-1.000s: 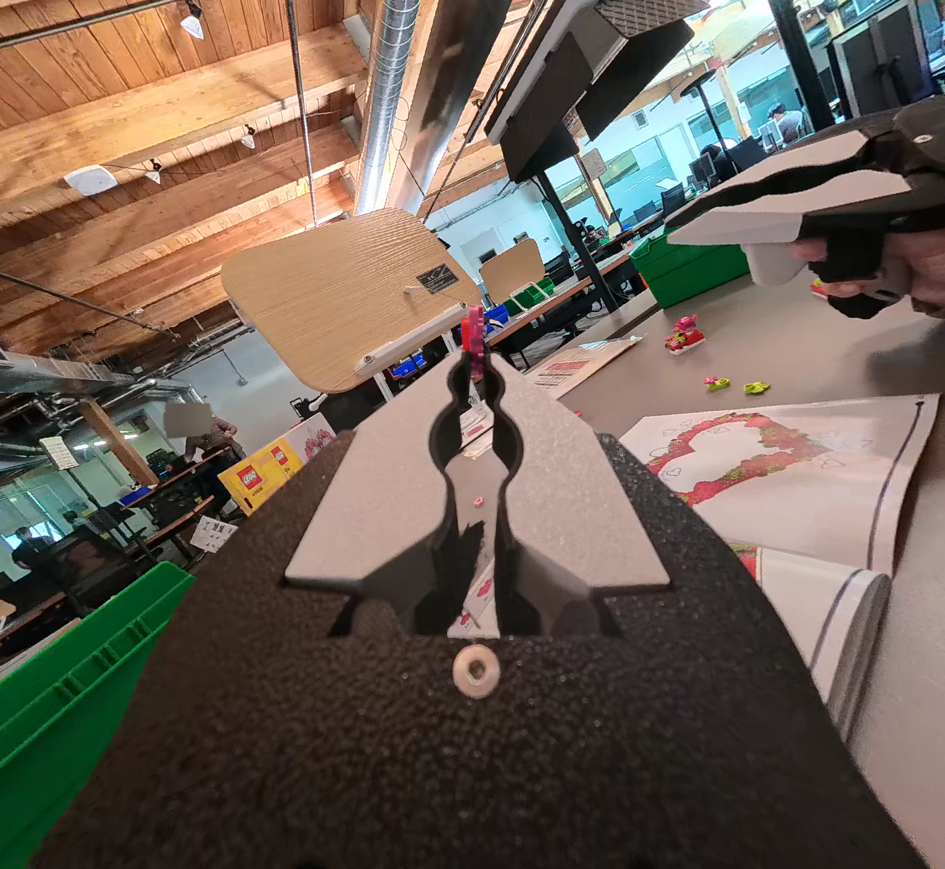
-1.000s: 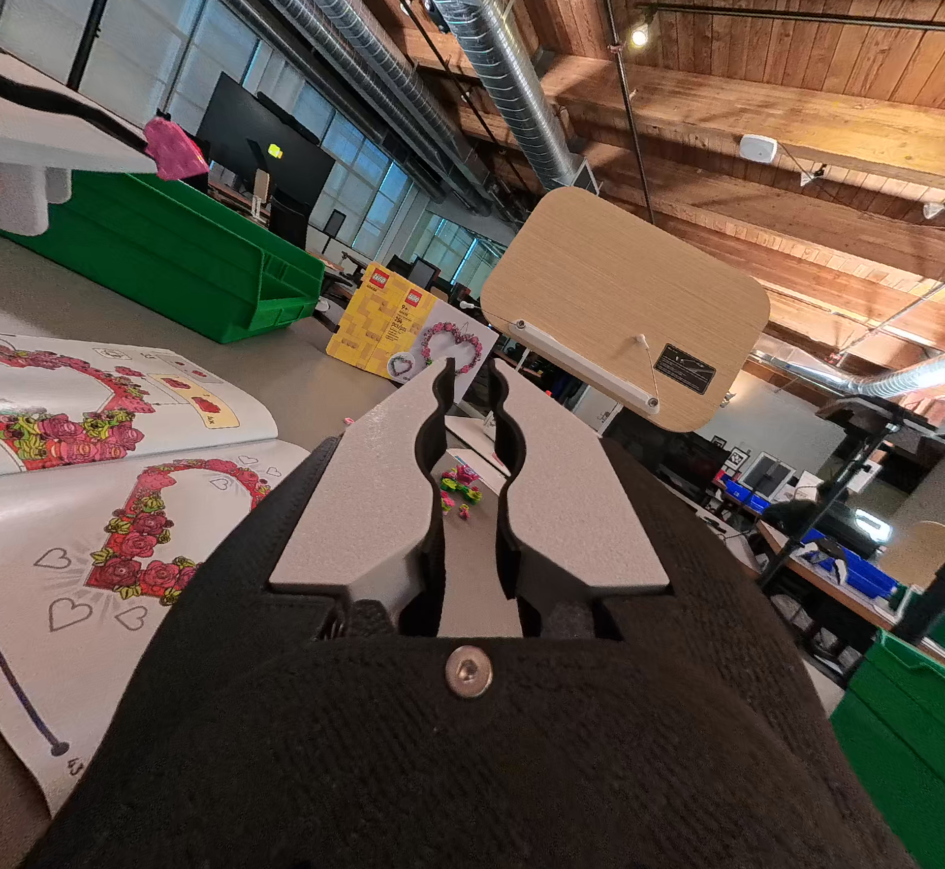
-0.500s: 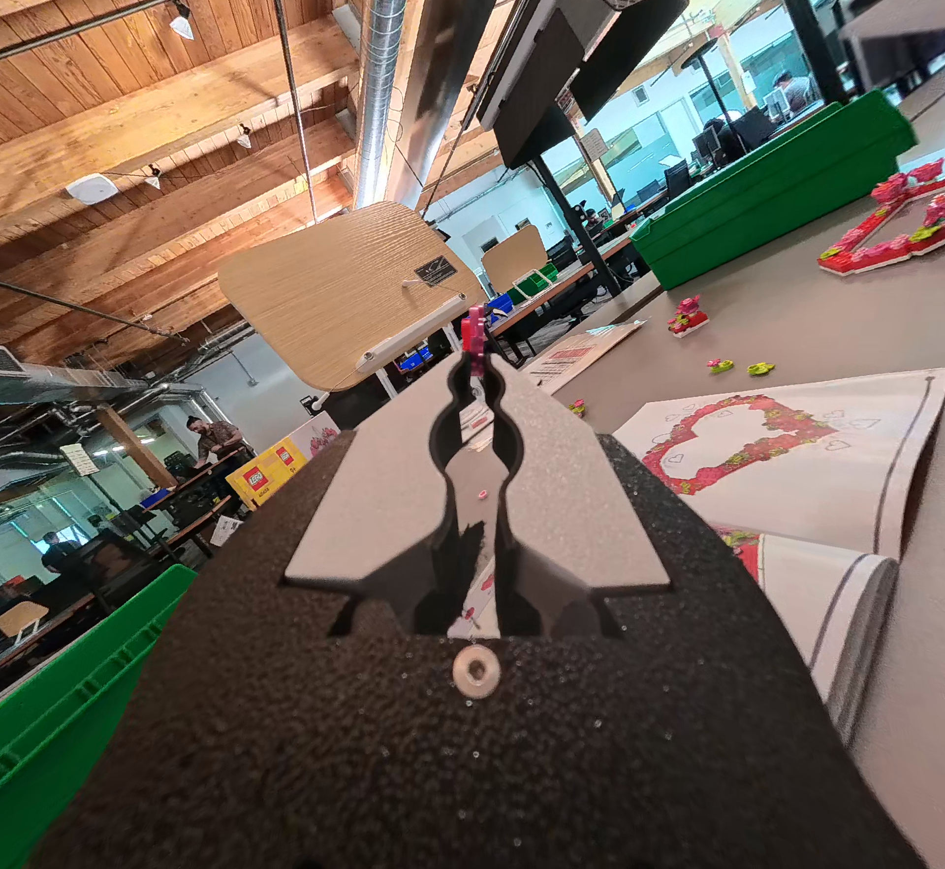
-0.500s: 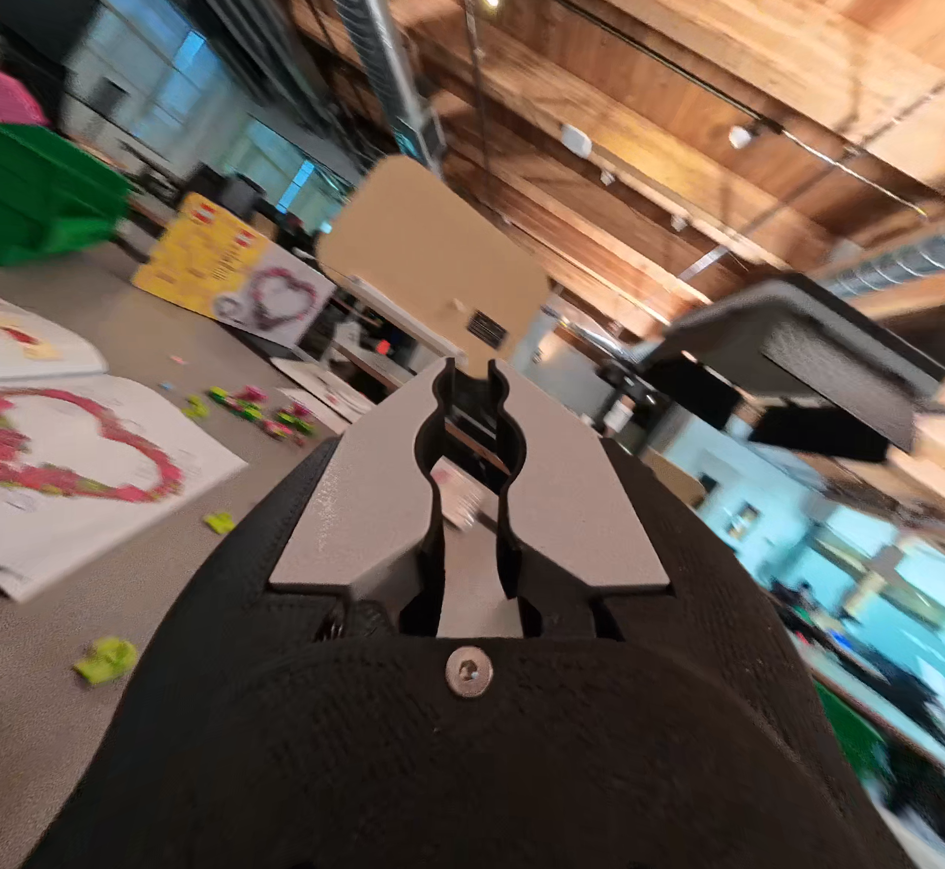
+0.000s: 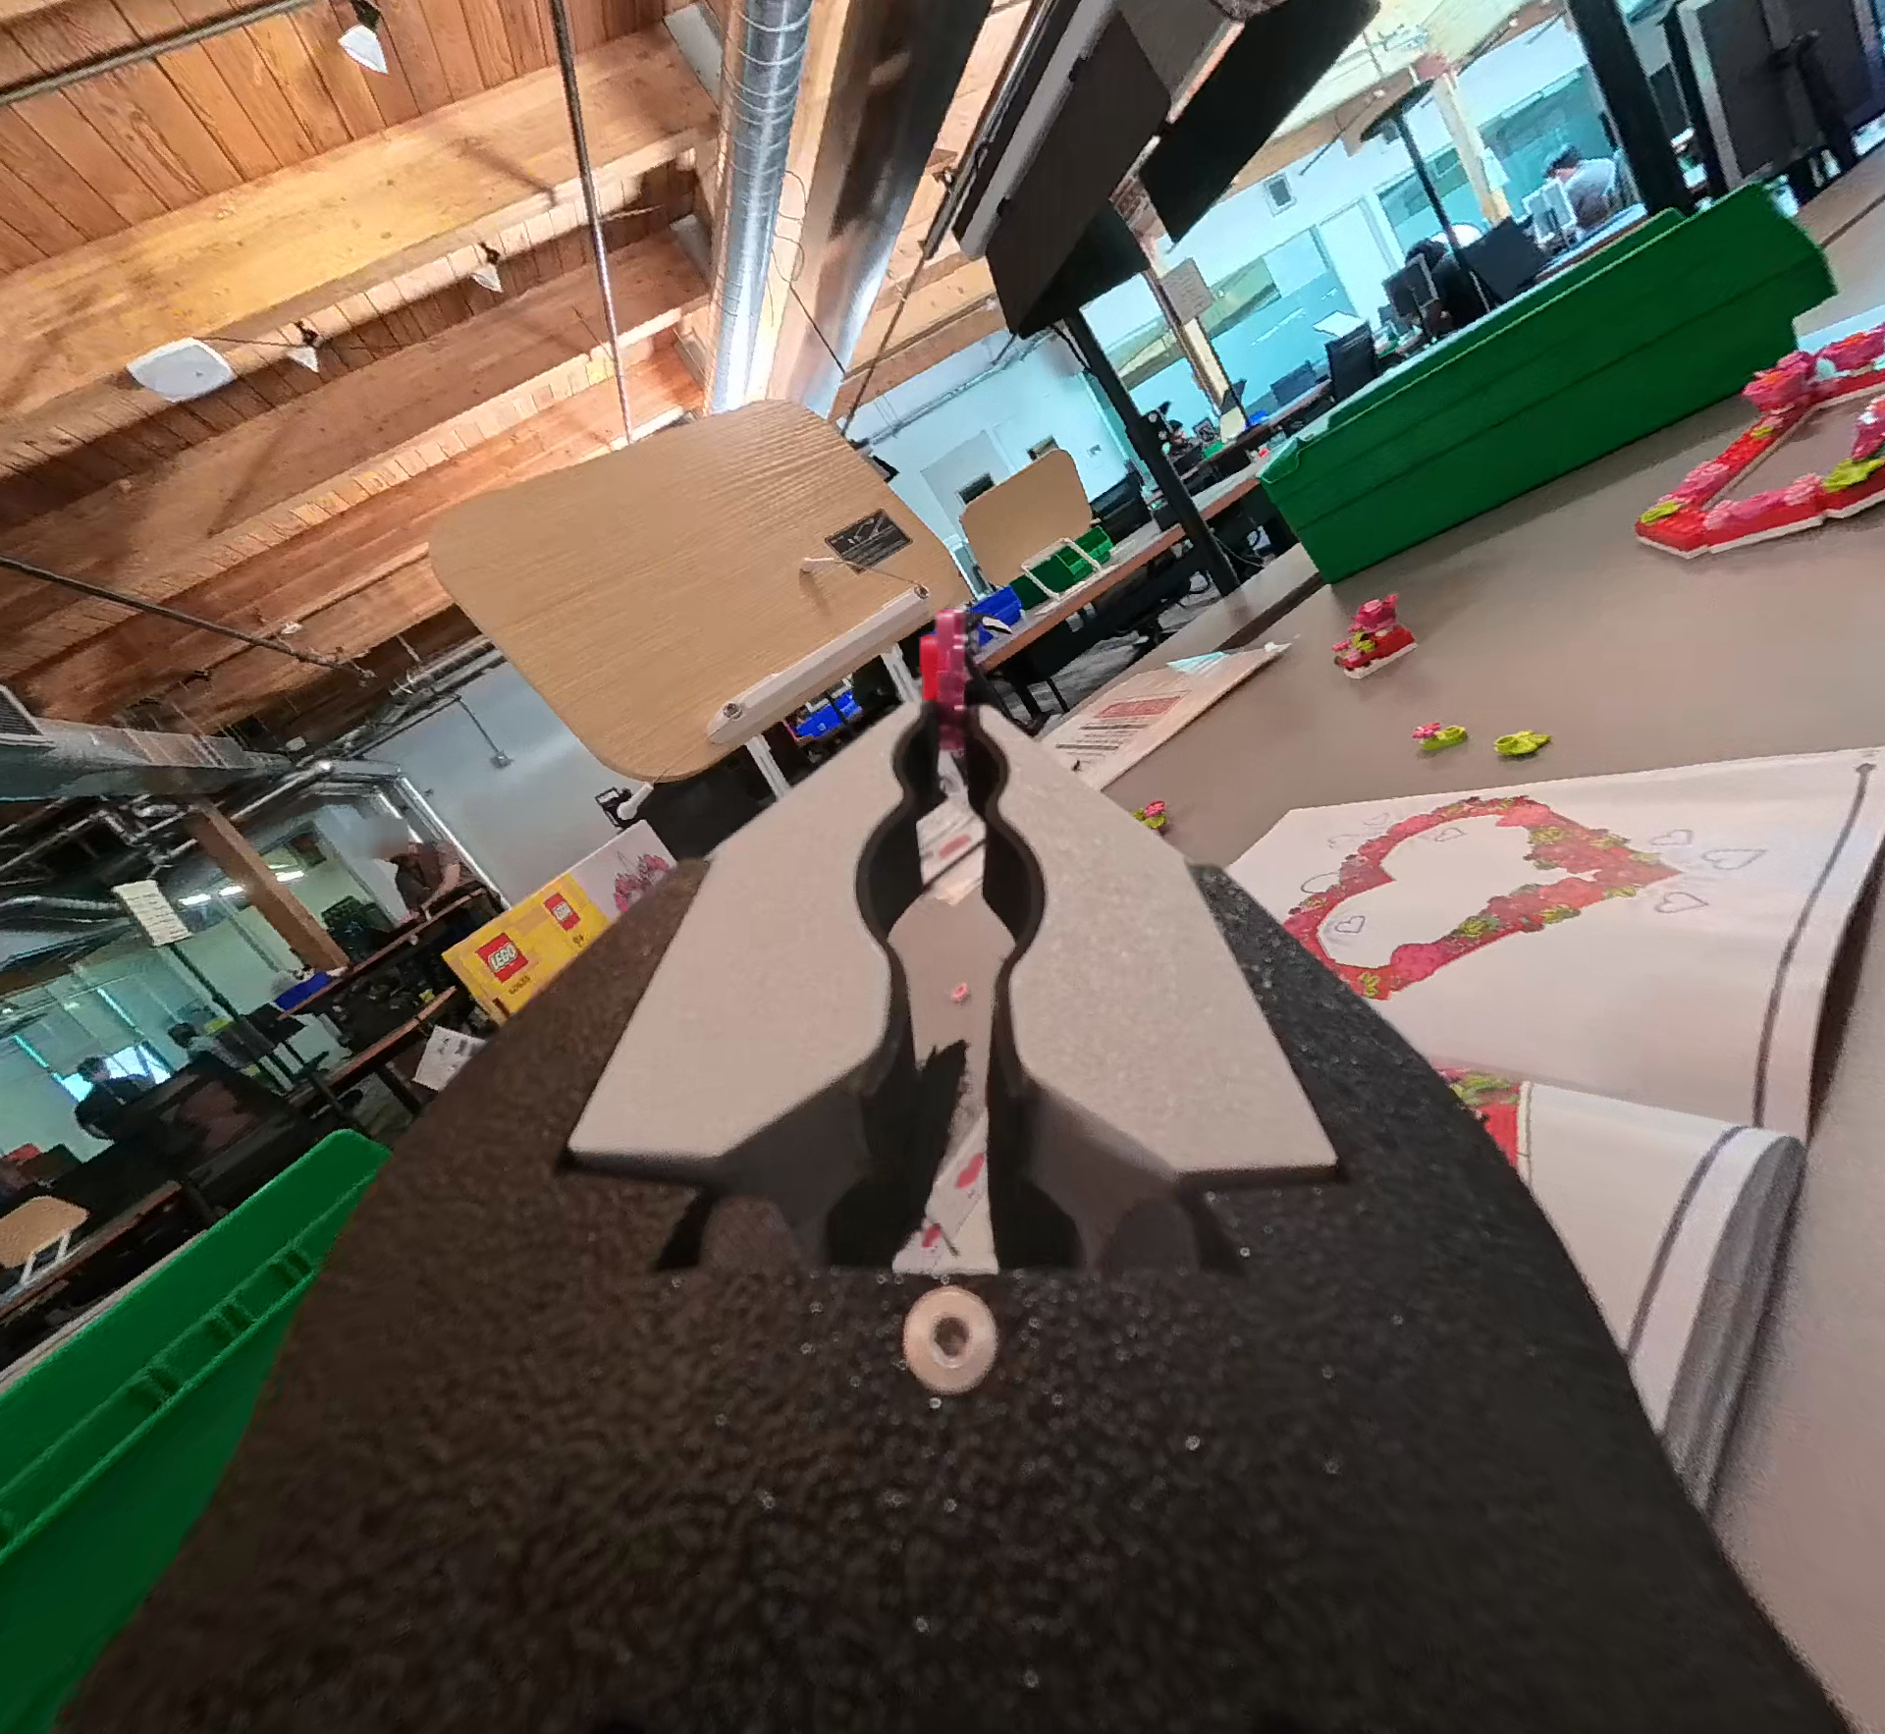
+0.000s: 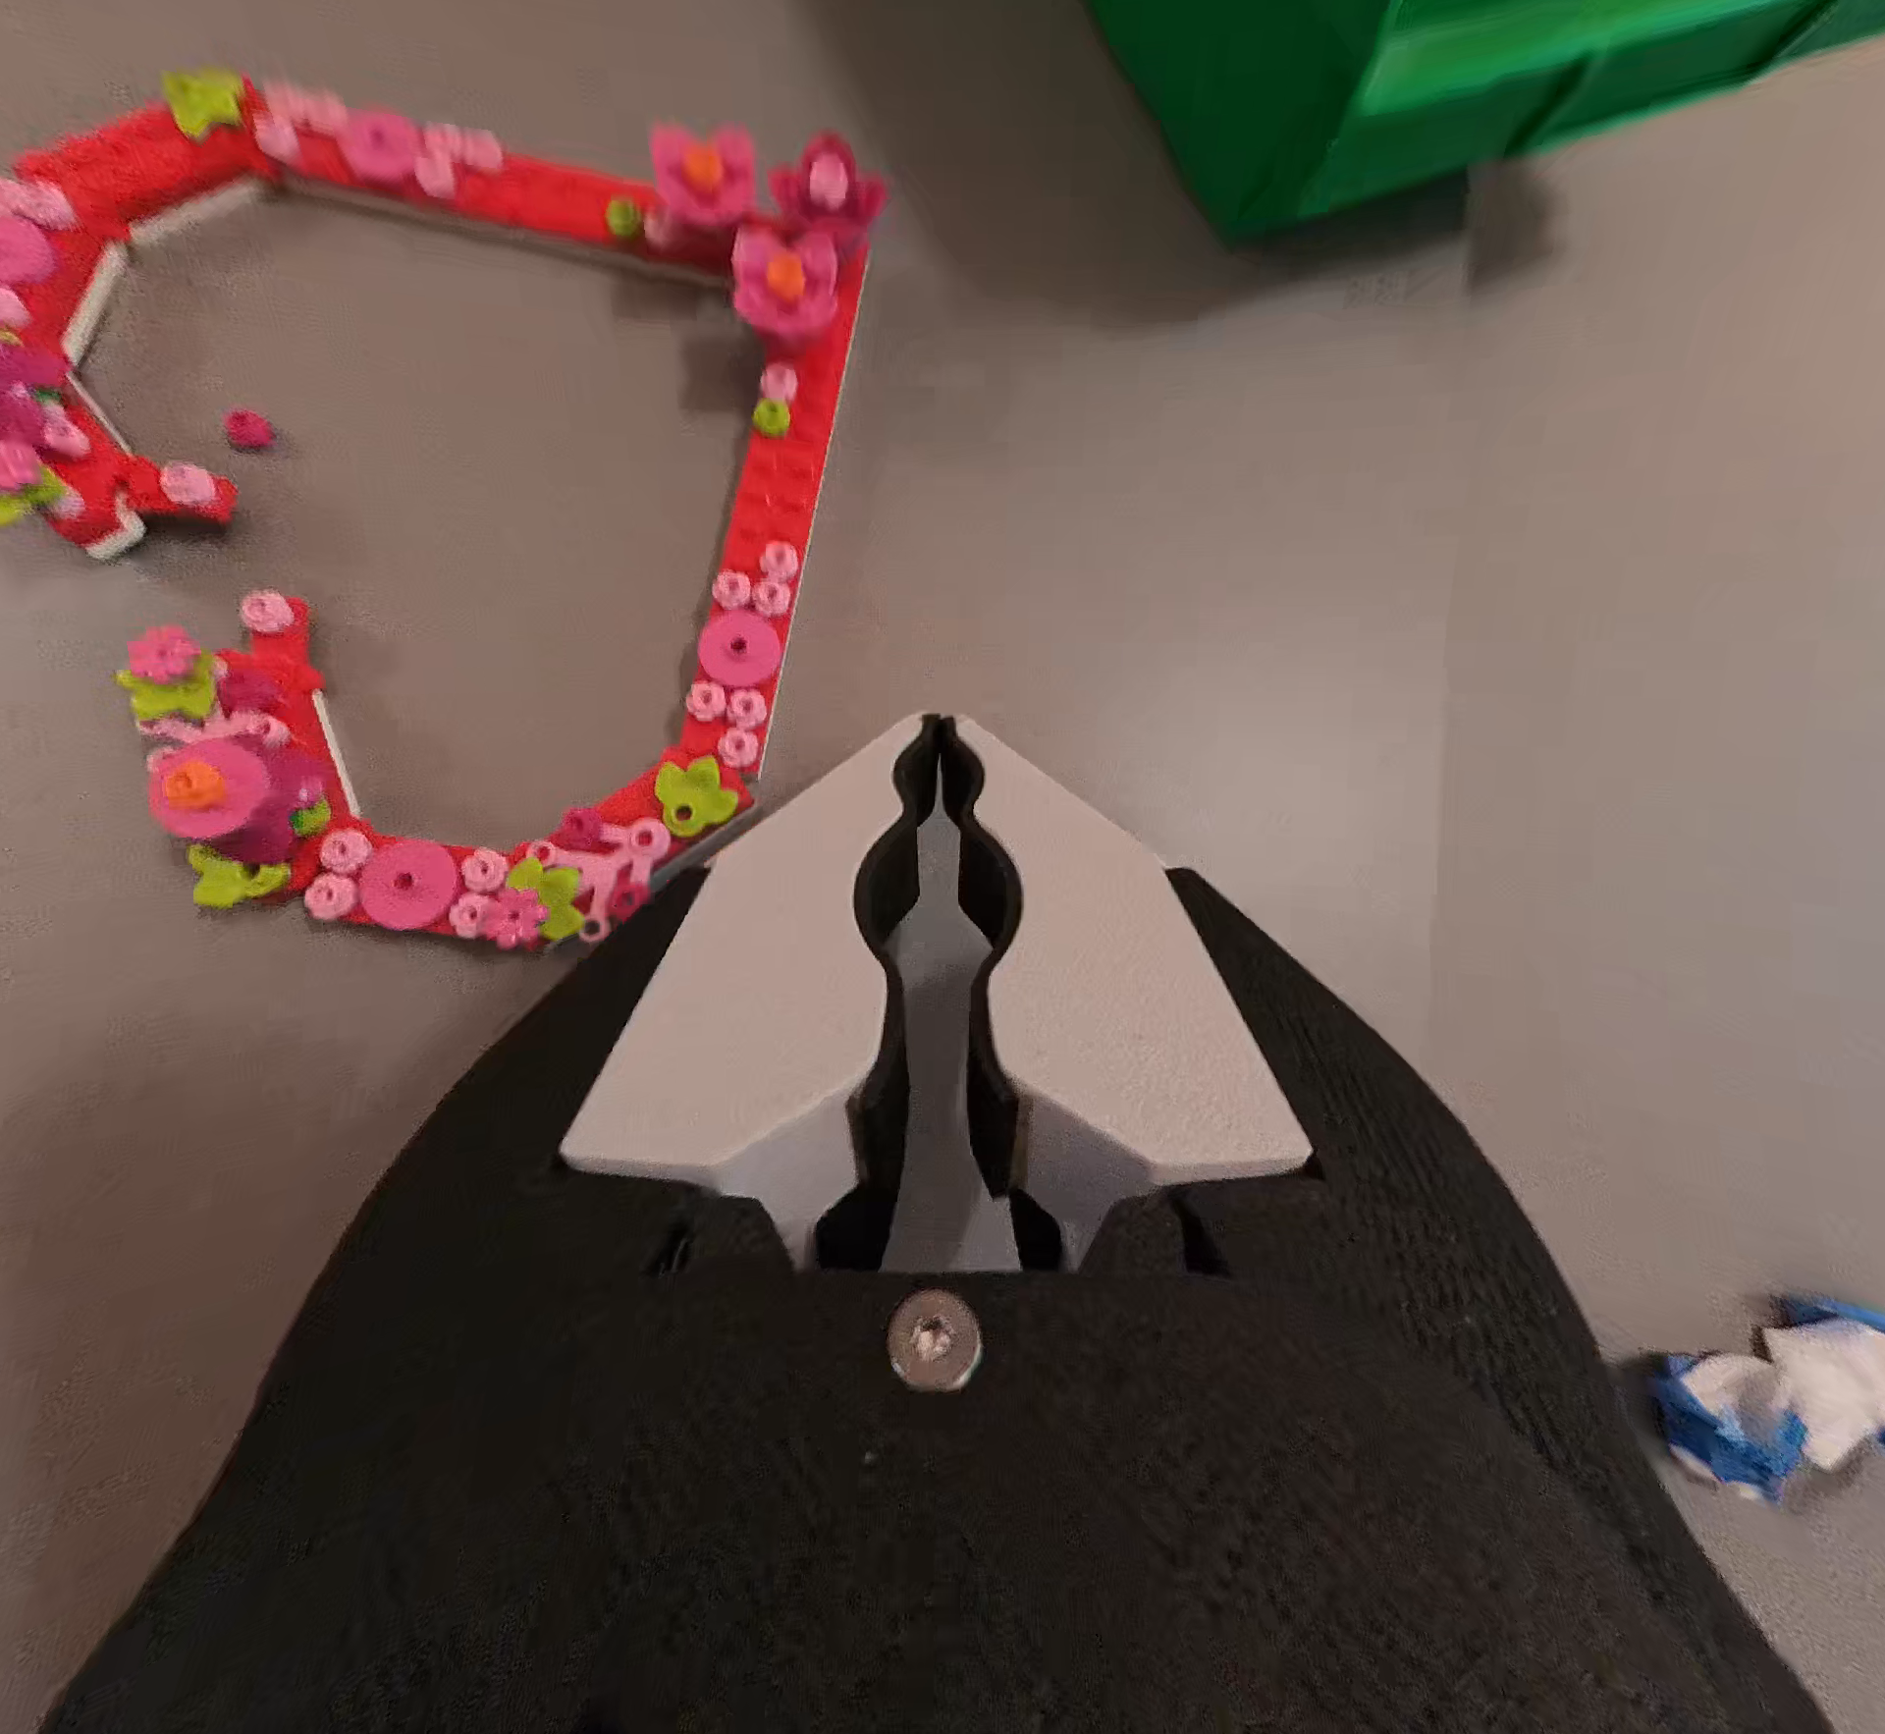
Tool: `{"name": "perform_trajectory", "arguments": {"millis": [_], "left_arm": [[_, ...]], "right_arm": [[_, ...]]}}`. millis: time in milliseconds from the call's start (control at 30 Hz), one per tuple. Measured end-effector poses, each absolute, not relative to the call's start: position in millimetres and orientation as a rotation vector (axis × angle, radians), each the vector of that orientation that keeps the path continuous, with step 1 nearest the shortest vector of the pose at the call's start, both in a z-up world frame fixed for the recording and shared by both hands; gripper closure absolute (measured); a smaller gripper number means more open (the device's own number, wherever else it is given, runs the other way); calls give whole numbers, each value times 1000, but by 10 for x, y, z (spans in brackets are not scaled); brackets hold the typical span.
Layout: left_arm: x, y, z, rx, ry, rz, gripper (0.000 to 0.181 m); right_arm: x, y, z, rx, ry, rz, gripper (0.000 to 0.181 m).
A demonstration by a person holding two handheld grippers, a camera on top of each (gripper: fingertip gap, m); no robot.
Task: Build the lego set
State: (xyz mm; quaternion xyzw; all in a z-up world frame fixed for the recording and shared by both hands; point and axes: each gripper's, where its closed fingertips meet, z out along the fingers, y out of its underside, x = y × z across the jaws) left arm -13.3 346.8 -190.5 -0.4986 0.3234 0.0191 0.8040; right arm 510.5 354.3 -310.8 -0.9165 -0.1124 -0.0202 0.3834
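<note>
Right wrist view looks down on the grey surface (image 6: 1224, 563), where the red heart frame (image 6: 785, 481) lies to the left of the right hand-held gripper (image 6: 933, 731). That gripper's fingertips are pressed together with nothing between them, and it hangs just beside the frame's near right corner. The frame already carries many pink flowers, round pink studs and lime leaves, yet bare red stretches show along its right side and there is a gap on its left side, so by my reading the build is well along but not finished. A loose dark pink stud (image 6: 248, 428) lies inside the frame. A green bin (image 6: 1530, 2) stands at the far right, and a crumpled blue and white wrapper (image 6: 1775, 1410) lies near right.

In the left wrist view, the left hand-held gripper (image 5: 951, 716) is raised off the surface and pinches a small pink and red piece (image 5: 945, 675) at its very tips. The open instruction booklet (image 5: 1581, 920) lies to the right, with a few loose flower pieces (image 5: 1377, 650) farther off. The held piece likely still has to go onto the frame, along with those loose ones.
</note>
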Motion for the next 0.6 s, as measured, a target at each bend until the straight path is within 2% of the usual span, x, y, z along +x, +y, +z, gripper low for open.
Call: {"name": "perform_trajectory", "arguments": {"millis": [200, 600], "left_arm": [[-116, 3439, -1901, -1058, 703, 49, 179], [-93, 3437, -1911, -1050, 722, 67, 179]], "right_arm": [[4914, 3499, -3253, -2425, -332, 156, 181], [4658, 3359, -3265, -2399, -384, 250, 181]]}}
